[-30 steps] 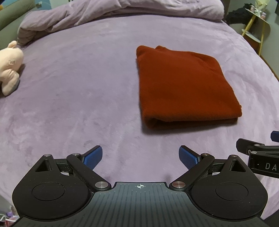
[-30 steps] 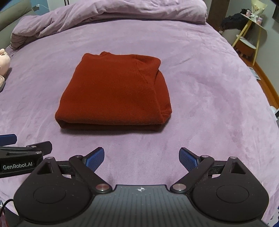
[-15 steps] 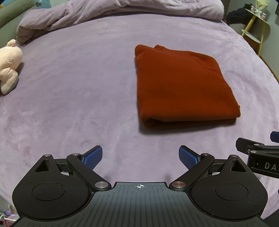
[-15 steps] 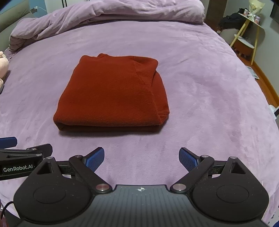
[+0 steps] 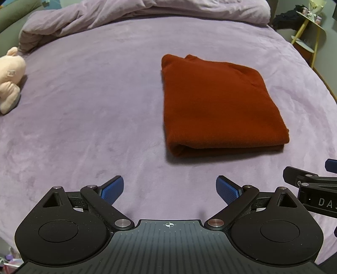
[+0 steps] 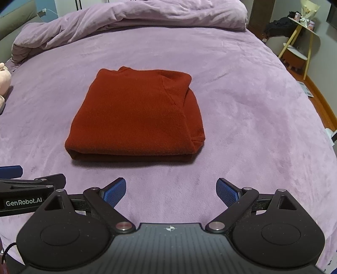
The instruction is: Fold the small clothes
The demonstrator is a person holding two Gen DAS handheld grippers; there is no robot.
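A rust-red knit garment lies folded into a neat rectangle on the purple bed cover. It also shows in the right wrist view, straight ahead. My left gripper is open and empty, held back from the garment's near left corner. My right gripper is open and empty, held back from the garment's near folded edge. Each gripper's side shows at the edge of the other's view.
A bunched purple duvet lies along the far side of the bed. A pale plush toy sits at the left. A yellow side table stands off the bed at the far right, by a wooden floor.
Both grippers have drawn back slightly from the folded garment, which looks a little farther away. The garment has not moved. Both grippers stay open.
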